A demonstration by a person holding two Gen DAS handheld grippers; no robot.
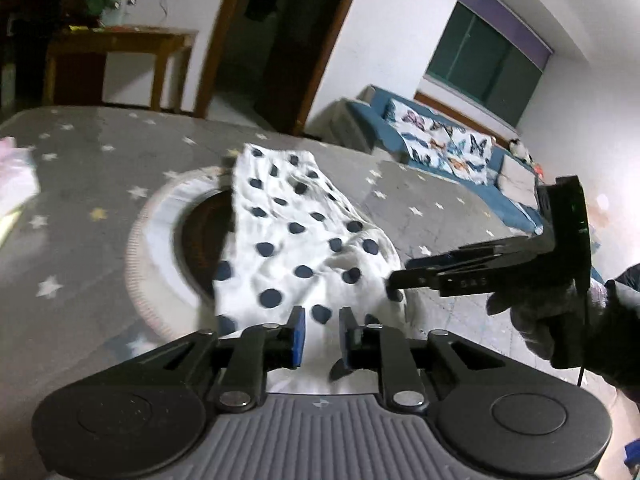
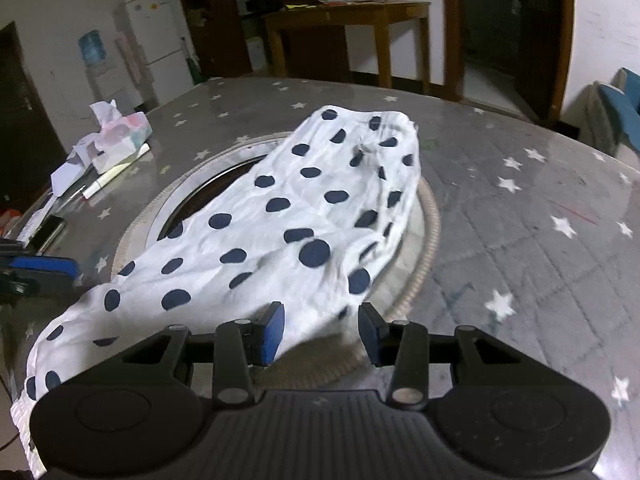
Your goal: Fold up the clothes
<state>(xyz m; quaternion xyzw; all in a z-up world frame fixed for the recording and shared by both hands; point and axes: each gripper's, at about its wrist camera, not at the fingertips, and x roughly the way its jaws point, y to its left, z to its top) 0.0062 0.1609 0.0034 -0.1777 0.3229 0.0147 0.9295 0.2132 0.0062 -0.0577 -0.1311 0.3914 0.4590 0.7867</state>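
Left gripper (image 1: 322,332): blue pads parted by a narrow gap, white cloth showing between them, not pinched. Polka-dot garment (image 2: 280,216): white with navy dots, spread ahead of both grippers across the round table inset (image 2: 424,240). Right gripper (image 2: 322,334): jaws spread wide, garment edge just beside its left pad. Star-patterned tablecloth (image 2: 520,220): beneath everything.

No text, label or number can be read anywhere.
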